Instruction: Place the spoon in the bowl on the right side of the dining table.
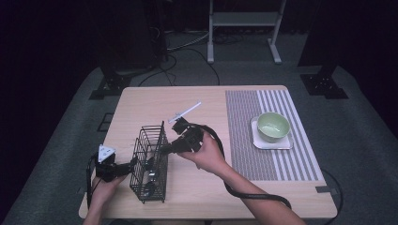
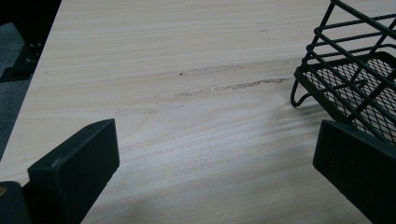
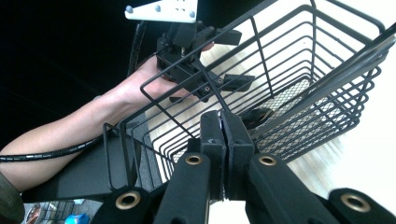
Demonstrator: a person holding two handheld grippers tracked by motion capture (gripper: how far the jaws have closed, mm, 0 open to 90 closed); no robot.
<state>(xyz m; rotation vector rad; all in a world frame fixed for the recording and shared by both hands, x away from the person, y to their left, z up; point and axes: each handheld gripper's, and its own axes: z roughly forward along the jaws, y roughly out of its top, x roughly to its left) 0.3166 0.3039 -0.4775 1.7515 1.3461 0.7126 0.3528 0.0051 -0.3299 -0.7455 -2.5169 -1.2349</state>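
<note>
Basket rim wire pinched btwn right gripper fingers

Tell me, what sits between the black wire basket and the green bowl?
In the high view, the person's right hand with its gripper, then bare wooden table and a striped grey mat, lie between the black wire basket and green bowl.
</note>
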